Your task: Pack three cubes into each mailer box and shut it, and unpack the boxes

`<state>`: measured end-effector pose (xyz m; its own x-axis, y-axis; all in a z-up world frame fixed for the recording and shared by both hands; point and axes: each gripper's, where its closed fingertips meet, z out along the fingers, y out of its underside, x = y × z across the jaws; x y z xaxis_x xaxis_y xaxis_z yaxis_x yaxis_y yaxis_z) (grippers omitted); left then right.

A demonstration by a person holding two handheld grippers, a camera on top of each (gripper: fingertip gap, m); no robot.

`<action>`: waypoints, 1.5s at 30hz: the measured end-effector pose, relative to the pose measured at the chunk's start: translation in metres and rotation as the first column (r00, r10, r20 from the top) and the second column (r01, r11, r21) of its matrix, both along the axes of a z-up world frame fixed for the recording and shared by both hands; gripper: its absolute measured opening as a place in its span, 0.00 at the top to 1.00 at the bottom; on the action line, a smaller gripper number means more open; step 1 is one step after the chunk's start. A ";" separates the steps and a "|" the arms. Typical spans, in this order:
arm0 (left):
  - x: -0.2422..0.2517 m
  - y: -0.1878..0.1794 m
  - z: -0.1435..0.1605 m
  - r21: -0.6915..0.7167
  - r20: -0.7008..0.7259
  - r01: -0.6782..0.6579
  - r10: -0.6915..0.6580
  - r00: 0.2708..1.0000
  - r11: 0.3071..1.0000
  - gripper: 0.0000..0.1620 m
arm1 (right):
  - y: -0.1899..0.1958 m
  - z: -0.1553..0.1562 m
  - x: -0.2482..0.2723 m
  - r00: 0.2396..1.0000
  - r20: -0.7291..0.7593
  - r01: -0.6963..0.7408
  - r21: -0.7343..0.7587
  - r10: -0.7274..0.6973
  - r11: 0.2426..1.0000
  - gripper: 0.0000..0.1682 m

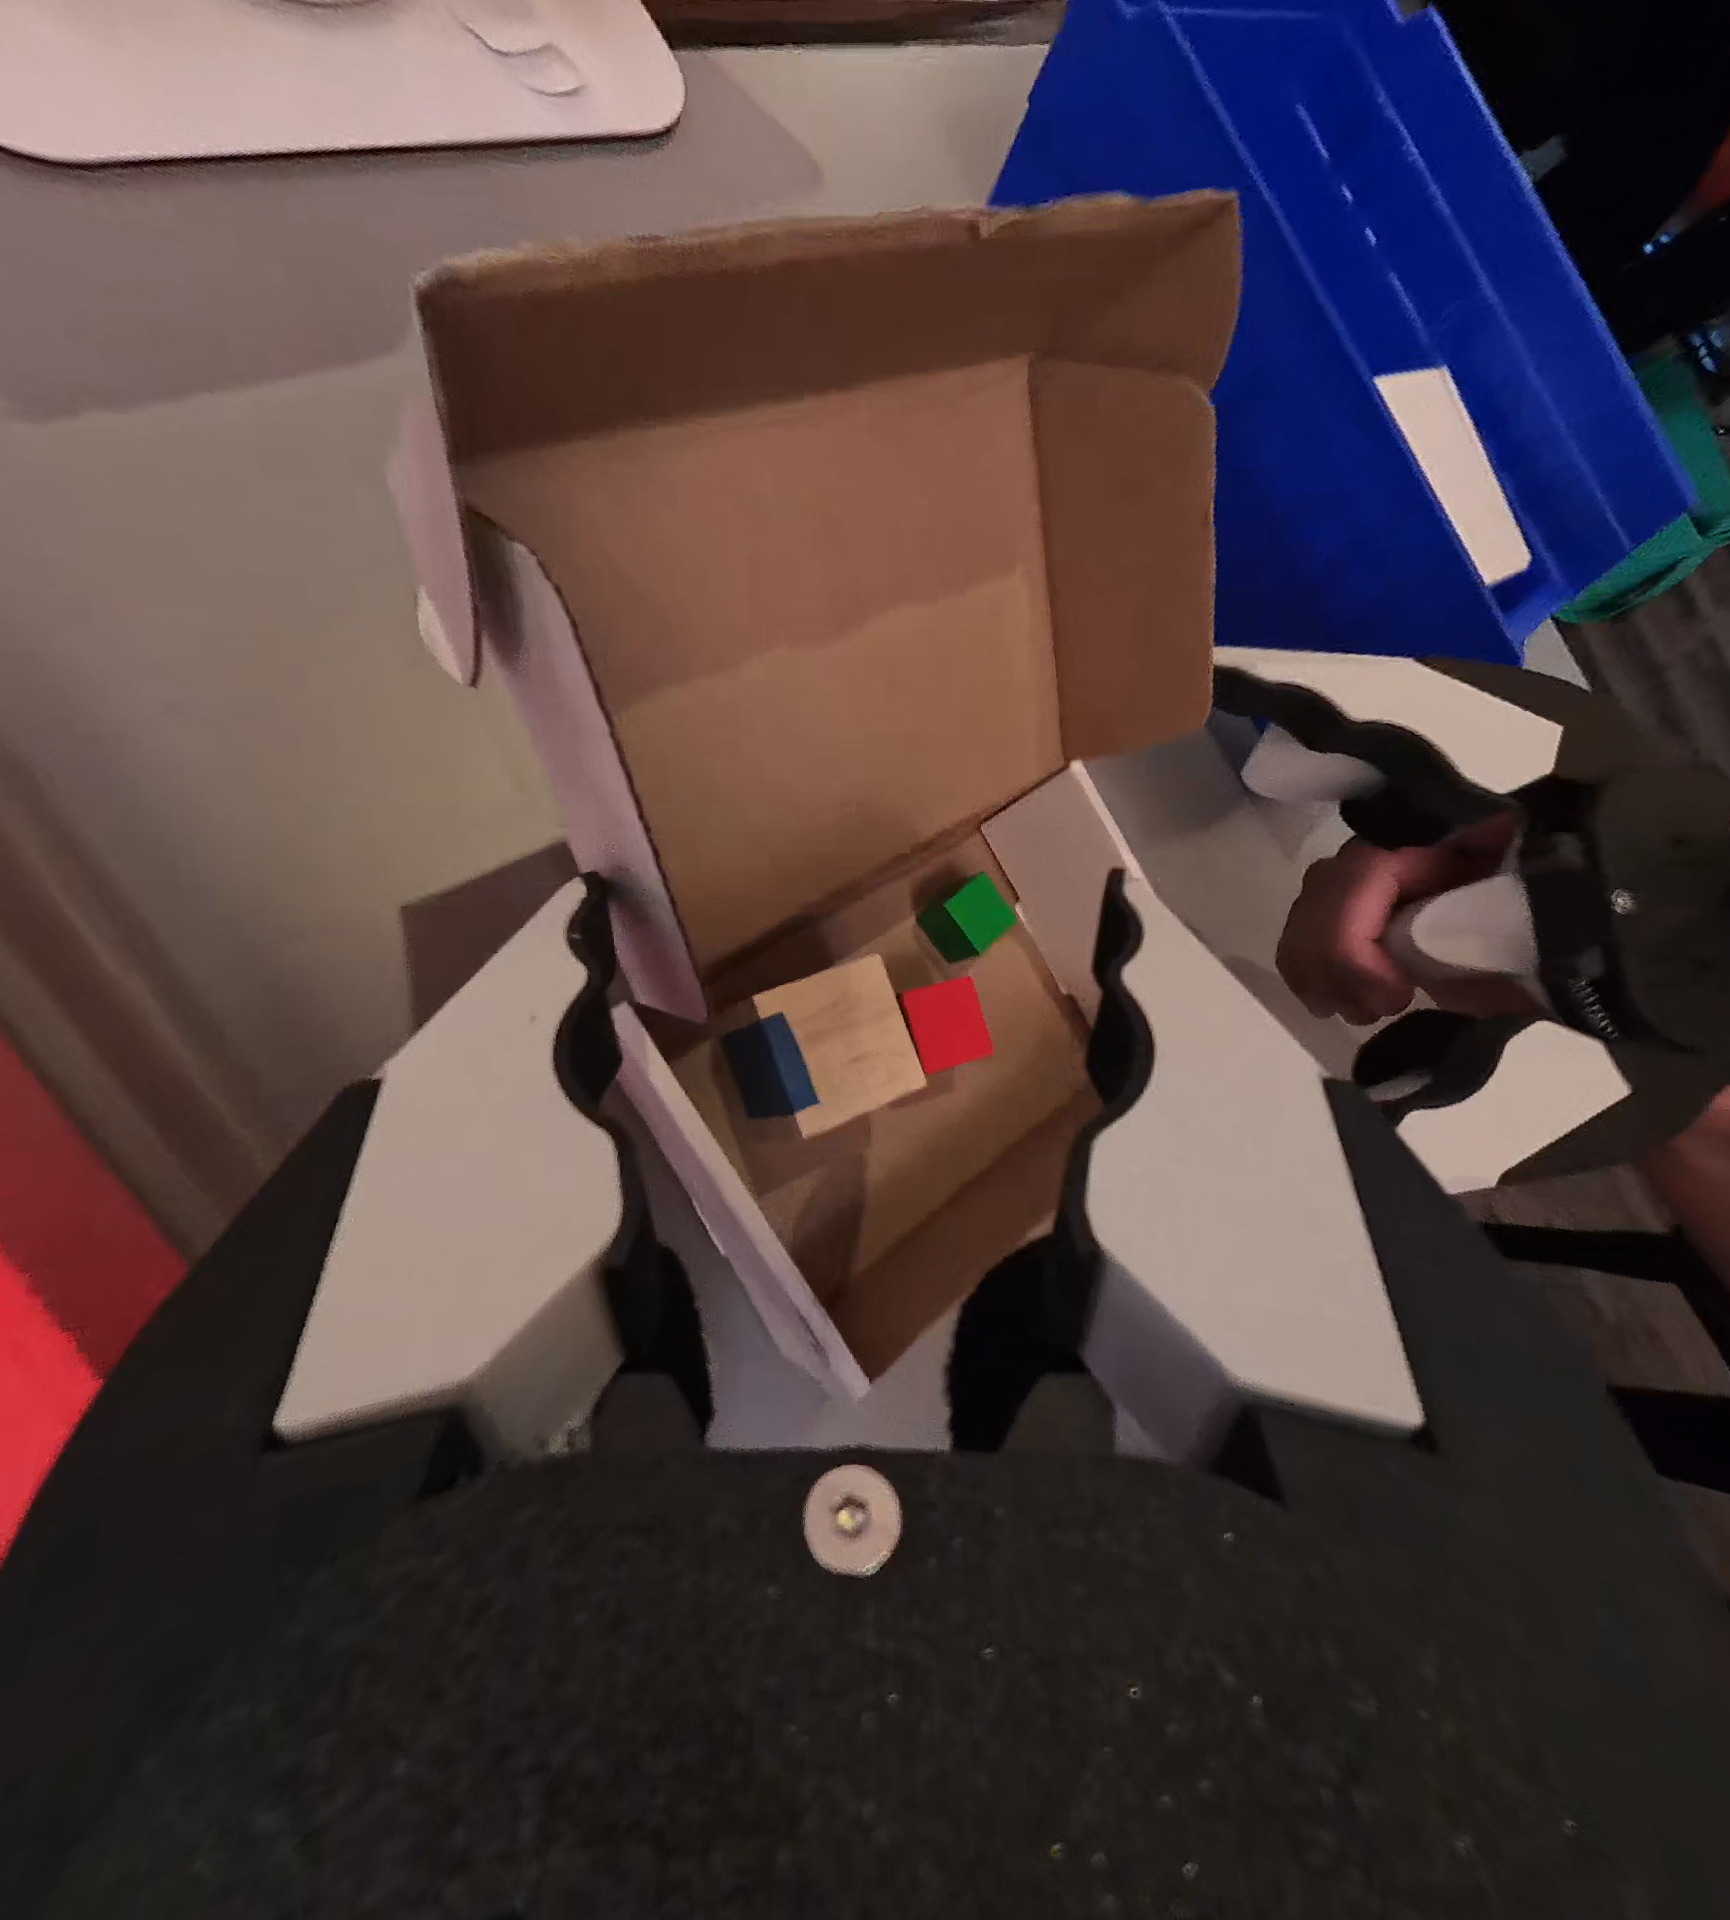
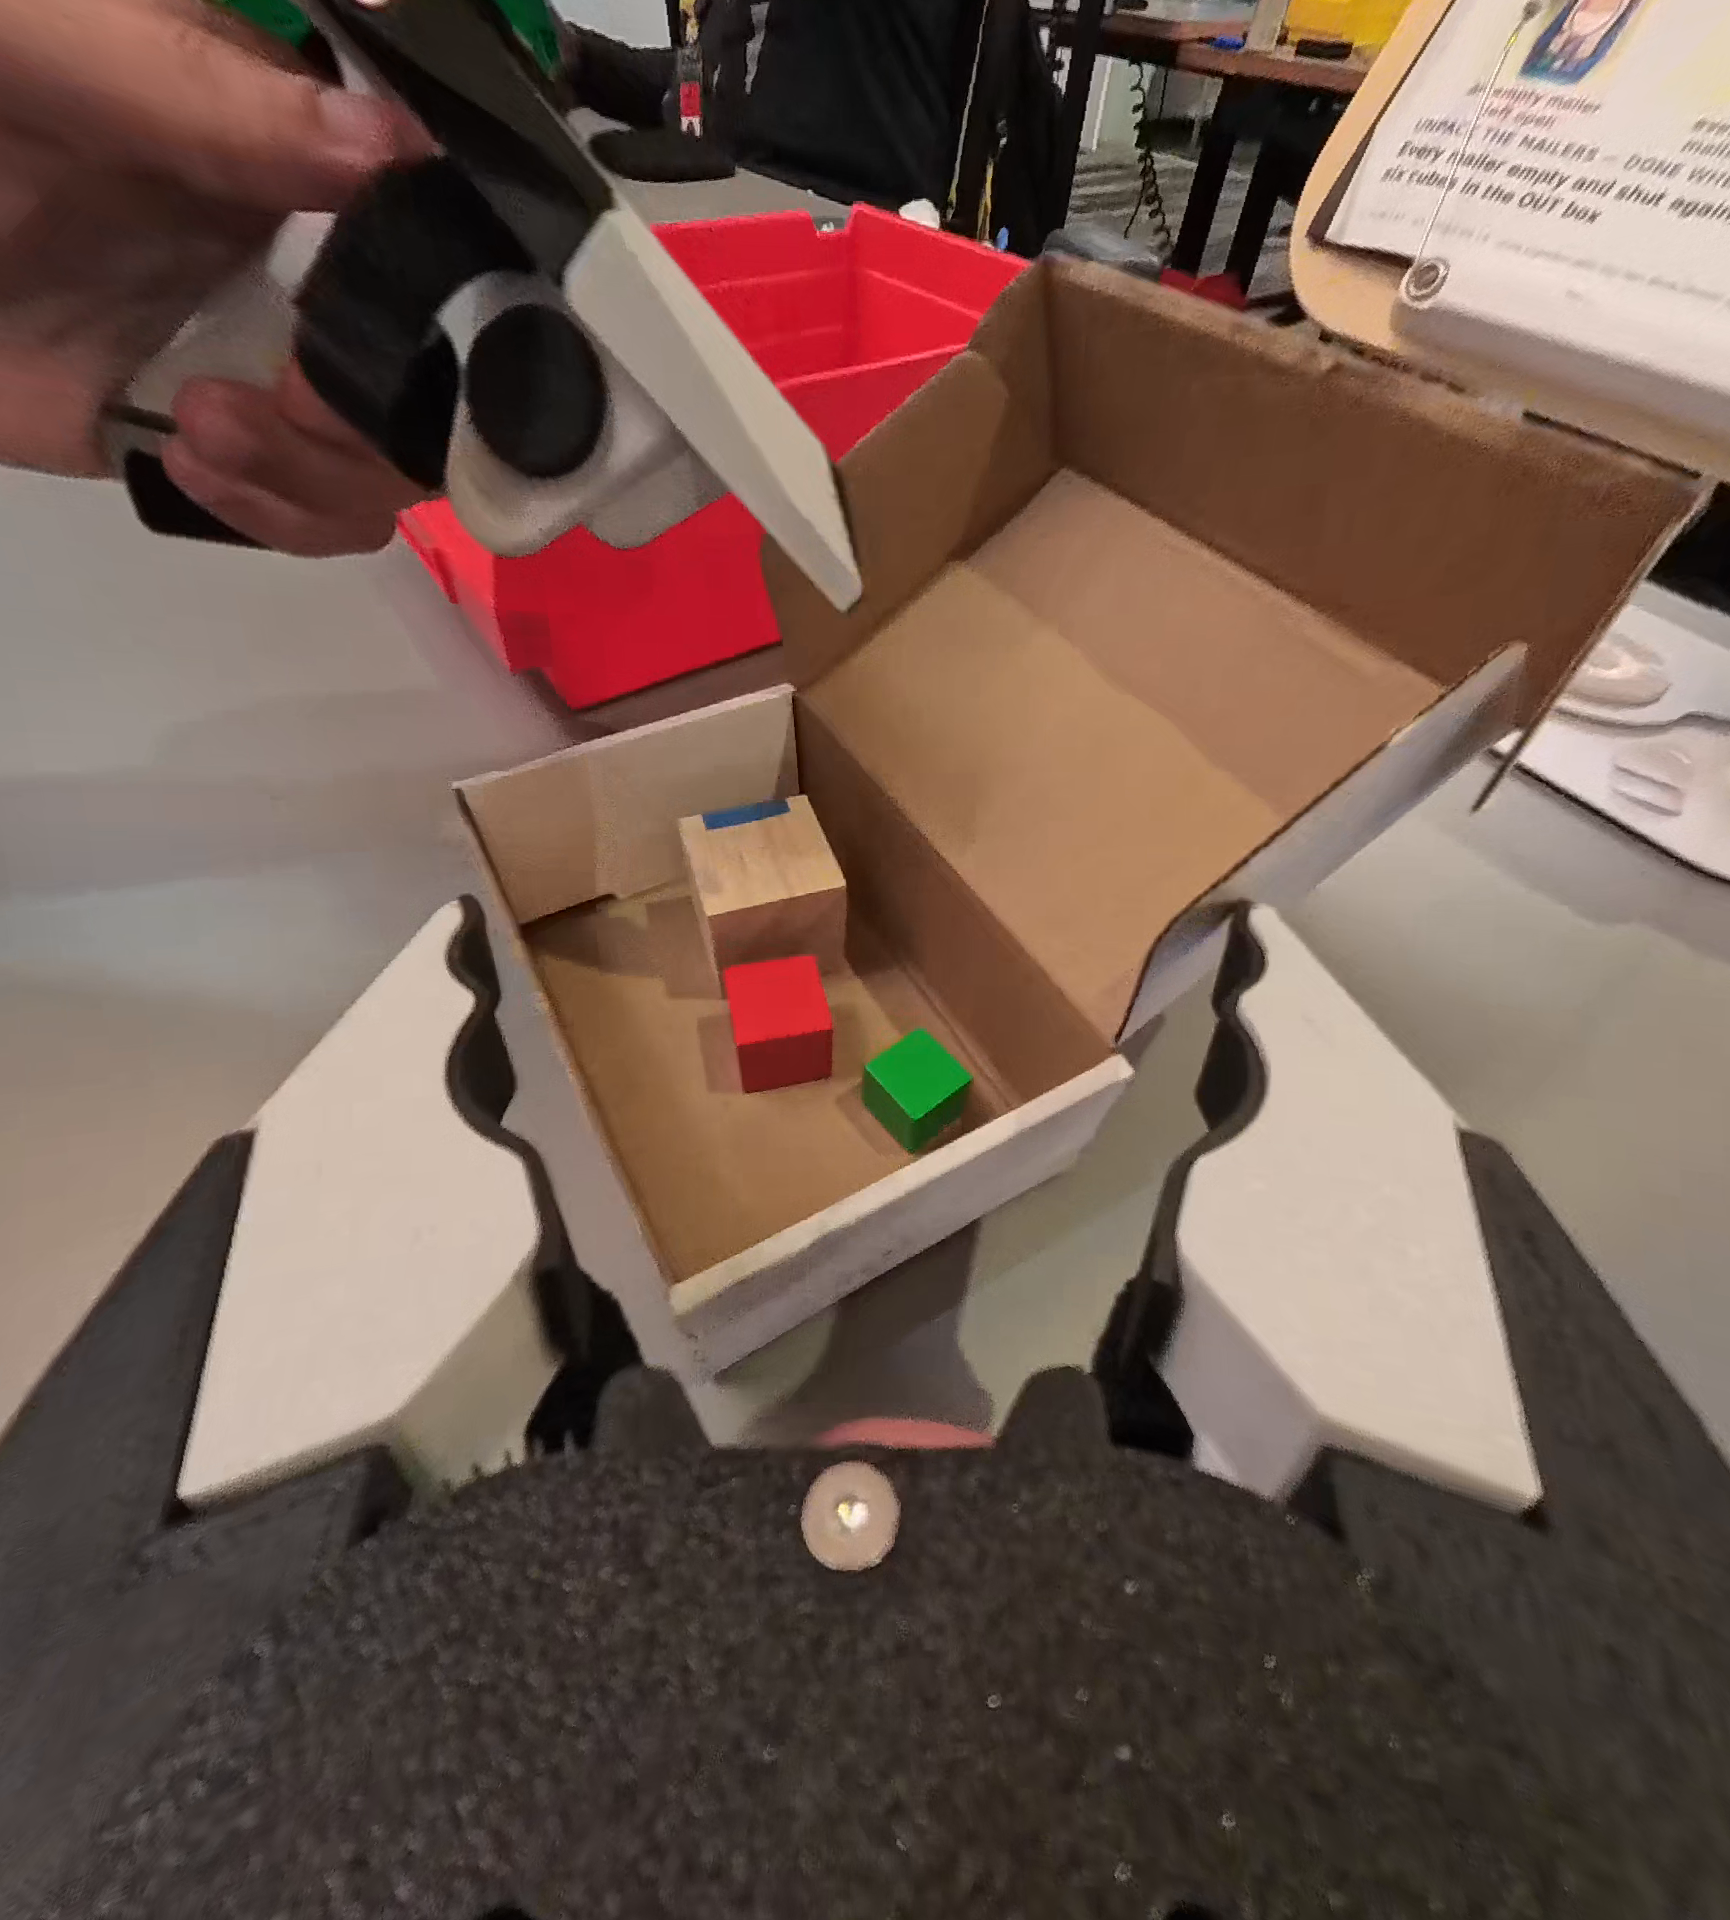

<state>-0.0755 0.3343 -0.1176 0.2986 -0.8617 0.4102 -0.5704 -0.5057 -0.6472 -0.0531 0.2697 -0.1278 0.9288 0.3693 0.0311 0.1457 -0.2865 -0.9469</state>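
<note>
An open mailer box [image 1: 695, 1153] sits on the grey table with its lid [image 1: 840, 540] standing up. Inside lie a blue cube [image 1: 769, 1065], a larger wooden cube [image 1: 845, 1039], a red cube [image 1: 946, 1023] and a green cube [image 1: 970, 914]. My left gripper [image 1: 853, 904] is open and empty, its fingers on either side of the box's near corner. In the right wrist view the box [image 2: 892, 1236] holds the wooden cube [image 2: 762, 878], red cube [image 2: 778, 1023], green cube [image 2: 915, 1086] and a sliver of the blue cube [image 2: 745, 816]. My right gripper [image 2: 858, 920] is open and empty, straddling the box's near end.
A blue bin [image 1: 1360, 364] stands behind the box on one side and a red bin [image 2: 819, 312] on the other. A white mat [image 1: 321, 83] lies farther back. A printed sheet on a stand [image 2: 1619, 156] is at the upper right. A hand [image 1: 1360, 935] holds the right gripper.
</note>
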 end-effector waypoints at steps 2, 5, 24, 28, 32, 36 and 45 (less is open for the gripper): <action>-0.006 -0.010 0.000 0.034 0.002 0.015 -0.015 1.000 0.999 0.46 | -0.007 0.002 -0.003 1.000 -0.005 -0.001 0.000 0.001 1.000 0.22; -0.020 -0.029 -0.002 0.066 0.001 0.041 -0.041 0.999 0.997 0.46 | -0.025 0.000 -0.011 1.000 -0.023 -0.013 -0.023 0.013 1.000 0.25; -0.071 -0.040 -0.014 0.668 -0.006 -0.012 0.022 1.000 0.744 0.57 | -0.051 0.017 0.024 0.955 0.161 0.247 0.034 -0.249 0.968 0.55; -0.069 -0.041 -0.002 0.683 0.066 -0.059 0.020 0.998 0.728 0.90 | -0.045 0.024 0.021 0.943 0.209 0.245 0.095 -0.260 0.965 0.68; -0.073 -0.059 0.003 0.626 0.083 -0.032 -0.026 0.996 0.779 0.97 | -0.053 0.028 0.021 0.941 0.220 0.249 0.069 -0.258 0.966 0.90; -0.080 -0.084 -0.009 0.549 0.029 0.051 -0.081 0.996 0.834 0.98 | -0.071 0.018 0.012 0.962 0.172 0.236 -0.126 -0.213 0.964 0.92; -0.097 -0.122 -0.073 0.446 -0.174 0.247 -0.188 0.967 0.860 0.98 | -0.099 -0.056 -0.003 0.988 0.003 0.137 -0.498 -0.156 0.856 0.95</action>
